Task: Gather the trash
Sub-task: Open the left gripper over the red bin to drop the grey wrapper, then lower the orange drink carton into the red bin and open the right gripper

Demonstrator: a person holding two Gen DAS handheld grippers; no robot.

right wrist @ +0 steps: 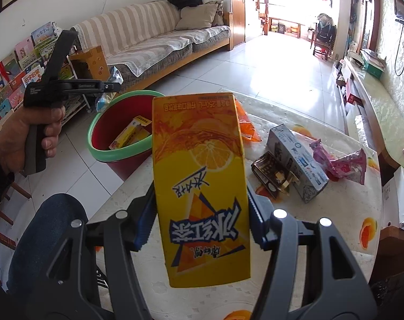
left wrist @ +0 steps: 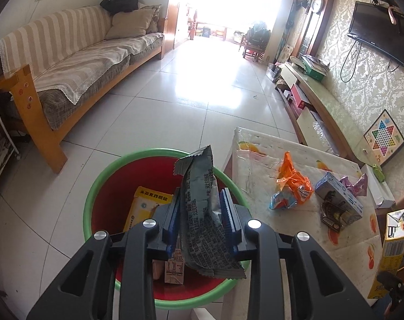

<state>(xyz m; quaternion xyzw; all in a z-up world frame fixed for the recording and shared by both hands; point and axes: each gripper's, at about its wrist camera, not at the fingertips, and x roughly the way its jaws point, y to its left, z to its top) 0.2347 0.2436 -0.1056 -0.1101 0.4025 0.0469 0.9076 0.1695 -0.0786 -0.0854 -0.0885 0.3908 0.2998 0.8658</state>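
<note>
2 grippers, both loaded. Your left gripper (left wrist: 202,210) is clamped on a grey printed wrapper (left wrist: 202,213), lower centre of the left wrist view, hanging right over the open mouth of the red bin with the green rim (left wrist: 95,186). Your right gripper (right wrist: 202,213) is clamped on a yellow iced-tea carton (right wrist: 199,186), centre of the right wrist view, held above the table (right wrist: 322,240), with the bin away at upper left of that frame.

Step in hand, as I read it: drop-off of the wrapper. Next move calls for you to part the left jaws with the wrapper over the bin, then swing the right gripper across to the bin and release the carton there. Watch the wrapper: its top end leans toward the far rim, so it could catch on the edge.

Count in the bin: 1 yellow box (left wrist: 148,205) and at least 1 small brown carton (left wrist: 174,269) low in frame; more may be hidden behind the gripper.

Count left on the table: 1 orange wrapper (left wrist: 291,184), 1 grey-blue carton (left wrist: 340,194), 1 dark gold-trimmed packet (left wrist: 335,216), 1 pink wrapper (right wrist: 346,162). 4 pieces to go after these 2.
</note>
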